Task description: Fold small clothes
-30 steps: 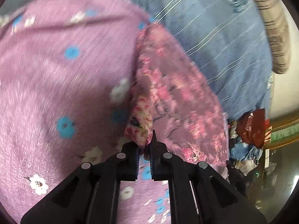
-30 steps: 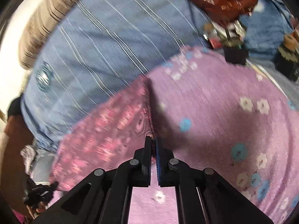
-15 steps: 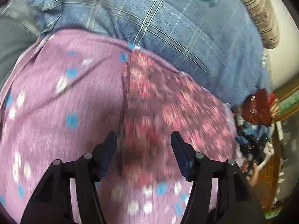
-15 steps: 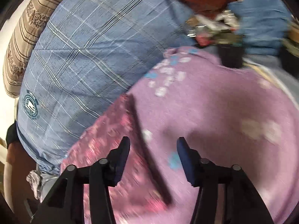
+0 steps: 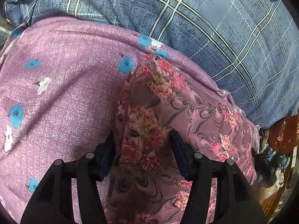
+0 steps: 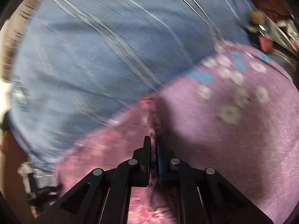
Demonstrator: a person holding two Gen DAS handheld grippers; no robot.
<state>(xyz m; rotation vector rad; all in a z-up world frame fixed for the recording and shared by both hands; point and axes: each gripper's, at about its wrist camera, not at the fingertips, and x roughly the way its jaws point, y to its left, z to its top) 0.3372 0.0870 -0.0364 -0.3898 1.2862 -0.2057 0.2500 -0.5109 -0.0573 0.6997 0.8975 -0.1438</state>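
The left hand-held gripper (image 5: 143, 146) stands released, its two black fingers spread with the garment's folded edge between them but the blue pads not pressing on it. The right hand-held gripper (image 6: 153, 145) is clenched on a thin ridge of the same garment, the fabric pinched between its pads.

That garment is a small mauve cloth printed with pink and cream flowers and dark curling lines (image 5: 186, 115). It lies folded on a lilac bedsheet dotted with blue and white flowers (image 5: 61, 85), its left edge doubled over into a raised fold and one corner flipped to show a band of denser blossoms. Behind both lies a blue checked cover with white lines (image 5: 214, 18), bunched along the sheet's far border.

The right wrist view is smeared by motion — the garment's print there is only a pink blur, and the clutter at the upper right corner cannot be made out. In the left wrist view the cloth's near end is cut off behind the fingers, and the dark red and blue heap (image 5: 280, 136) at the right edge stays unclear.

Both grippers point steeply down at the bed, each astride the fold line.
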